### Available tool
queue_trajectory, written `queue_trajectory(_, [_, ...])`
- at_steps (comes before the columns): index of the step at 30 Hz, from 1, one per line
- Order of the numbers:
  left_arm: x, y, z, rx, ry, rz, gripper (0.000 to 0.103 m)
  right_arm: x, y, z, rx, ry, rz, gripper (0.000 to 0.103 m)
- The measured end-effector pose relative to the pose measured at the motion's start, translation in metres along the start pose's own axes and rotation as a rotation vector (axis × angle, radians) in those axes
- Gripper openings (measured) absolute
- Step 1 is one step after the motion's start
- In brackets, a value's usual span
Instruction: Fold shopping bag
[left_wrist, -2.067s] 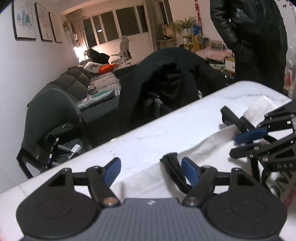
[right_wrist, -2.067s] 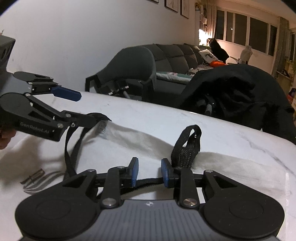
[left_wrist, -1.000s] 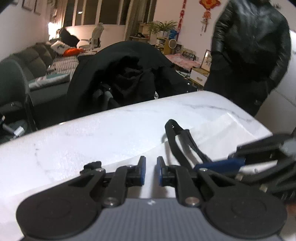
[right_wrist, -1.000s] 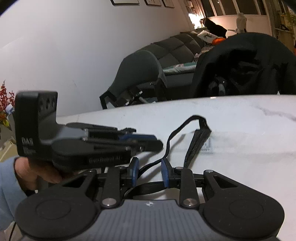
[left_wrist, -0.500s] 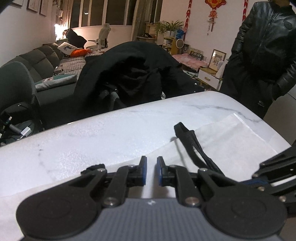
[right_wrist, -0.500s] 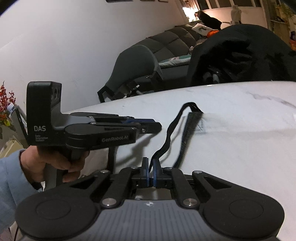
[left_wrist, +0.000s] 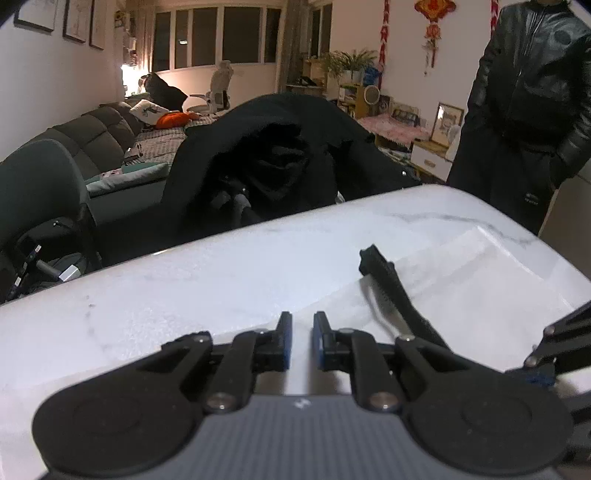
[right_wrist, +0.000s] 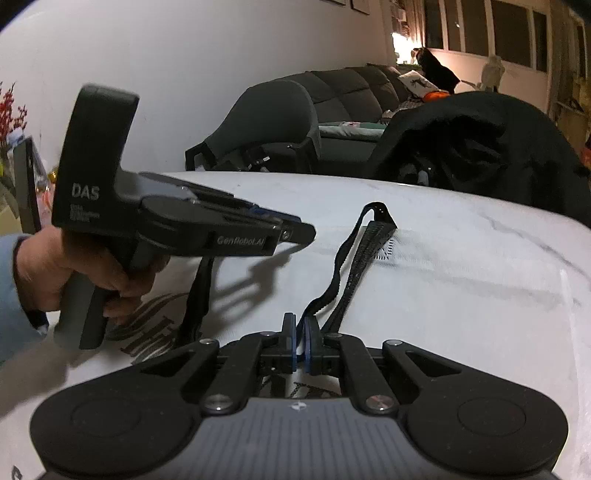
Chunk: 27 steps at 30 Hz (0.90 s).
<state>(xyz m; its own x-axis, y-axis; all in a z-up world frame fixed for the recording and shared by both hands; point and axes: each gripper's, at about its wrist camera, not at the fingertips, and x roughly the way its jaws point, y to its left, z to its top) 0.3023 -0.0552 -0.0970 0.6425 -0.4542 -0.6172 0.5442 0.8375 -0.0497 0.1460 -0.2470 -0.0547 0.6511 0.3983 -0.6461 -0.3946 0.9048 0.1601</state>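
Bag (right_wrist: 461, 295) lies flat on the table (left_wrist: 221, 280), long axis across both grippers; right gripper (right_wrist: 300, 341) is pinched on a strap (right_wrist: 364, 251) (the nearer one) — left gripper (left_wrist: 299, 339), slightly parted, holds nothing.

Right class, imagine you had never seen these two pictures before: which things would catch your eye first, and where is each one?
First, the white shopping bag spread flat over the marble table, its black strap running back to the right gripper, which is pinched shut on it. Next, the left gripper, held in a hand, hovers over the bag's left part. Behind the table, a black coat is heaped over a chair.
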Motion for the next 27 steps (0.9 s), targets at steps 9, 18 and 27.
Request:
queue_trajectory(9, [-0.017, -0.01, 0.014, -0.053, -0.097, -0.198, 0.011, 0.002, -0.006, -0.002, 0.012, -0.01, 0.019, 0.005])
queue_trajectory(18, [0.005, -0.018, 0.002, -0.05, -0.007, -0.235, 0.008, -0.007, -0.013, -0.003, 0.022, -0.011, 0.046, 0.011])
queue_trajectory(27, [0.007, -0.029, -0.008, -0.005, -0.009, -0.206, 0.008, -0.029, -0.05, 0.022, 0.094, -0.106, 0.023, 0.019])
